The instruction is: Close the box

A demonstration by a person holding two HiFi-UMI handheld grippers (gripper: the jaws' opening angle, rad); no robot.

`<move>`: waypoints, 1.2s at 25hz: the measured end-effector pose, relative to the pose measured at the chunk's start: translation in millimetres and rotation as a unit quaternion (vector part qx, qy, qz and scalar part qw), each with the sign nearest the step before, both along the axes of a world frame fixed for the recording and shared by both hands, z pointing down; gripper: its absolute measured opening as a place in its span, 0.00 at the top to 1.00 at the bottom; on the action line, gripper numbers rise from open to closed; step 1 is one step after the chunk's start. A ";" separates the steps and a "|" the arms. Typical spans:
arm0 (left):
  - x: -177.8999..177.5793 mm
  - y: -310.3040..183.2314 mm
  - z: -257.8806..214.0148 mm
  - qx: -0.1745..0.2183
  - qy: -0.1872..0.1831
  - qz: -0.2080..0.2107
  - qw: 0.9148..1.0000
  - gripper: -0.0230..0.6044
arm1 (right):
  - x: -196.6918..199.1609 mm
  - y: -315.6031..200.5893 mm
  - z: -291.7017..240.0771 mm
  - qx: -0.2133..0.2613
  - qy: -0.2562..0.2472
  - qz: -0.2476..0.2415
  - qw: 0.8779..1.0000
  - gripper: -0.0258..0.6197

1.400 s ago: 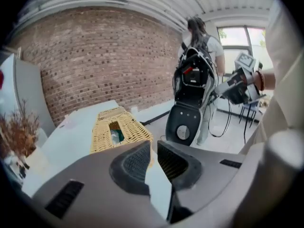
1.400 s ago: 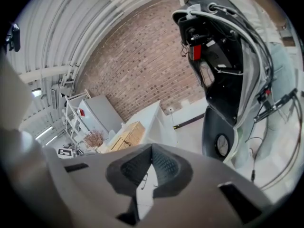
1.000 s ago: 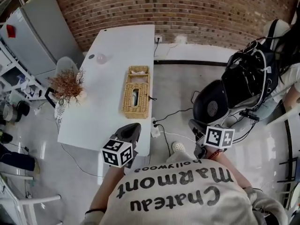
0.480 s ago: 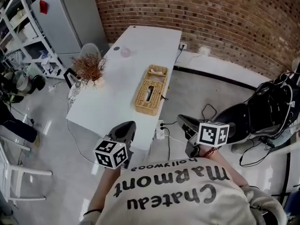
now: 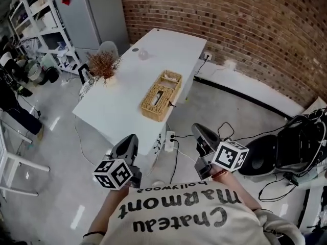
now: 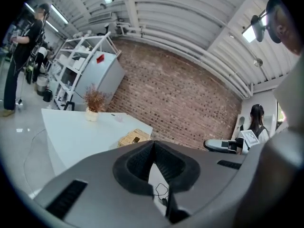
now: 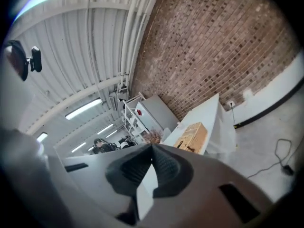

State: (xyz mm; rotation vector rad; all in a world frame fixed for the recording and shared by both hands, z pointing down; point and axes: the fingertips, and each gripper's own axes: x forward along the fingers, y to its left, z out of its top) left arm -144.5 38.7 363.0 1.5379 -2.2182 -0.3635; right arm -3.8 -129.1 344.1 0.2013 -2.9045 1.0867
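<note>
A long wicker box (image 5: 161, 94) lies on the white table (image 5: 122, 106), a slot in its top, and nothing is near it. It shows small beyond the jaws in the left gripper view (image 6: 134, 137) and in the right gripper view (image 7: 194, 136). Both grippers hang in the air over the floor, well short of the table. My left gripper (image 5: 130, 139) is shut with nothing in it, its tips meeting (image 6: 153, 143). My right gripper (image 5: 197, 129) is shut too and holds nothing (image 7: 152, 147).
A dried plant in a vase (image 5: 103, 66) and a small glass (image 5: 143, 54) stand on the table. A fridge (image 5: 102, 11) and shelves (image 5: 33, 27) are at the back left. A power strip with cables (image 5: 168, 139) lies on the floor, and a black scooter (image 5: 301, 152) stands at the right.
Both grippers have risen and turned toward level. The head view has swung, so the table and box now lie further up and left. The box has not moved on the table.
</note>
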 end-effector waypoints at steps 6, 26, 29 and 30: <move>48.0 23.5 13.4 -0.029 -0.004 -0.024 0.999 0.96 | 38.2 6.9 17.8 0.061 0.039 -0.007 0.997 0.96; 146.1 78.9 34.8 -0.044 -0.005 -0.093 0.995 0.96 | 120.1 25.8 59.2 0.085 0.108 -0.057 0.989 0.96; 145.3 80.1 32.2 -0.042 -0.008 -0.099 0.994 0.96 | 119.1 26.7 58.1 0.092 0.107 -0.061 0.988 0.96; 145.3 79.8 32.4 -0.042 -0.010 -0.099 0.994 0.96 | 119.1 26.6 58.5 0.094 0.107 -0.061 0.988 0.96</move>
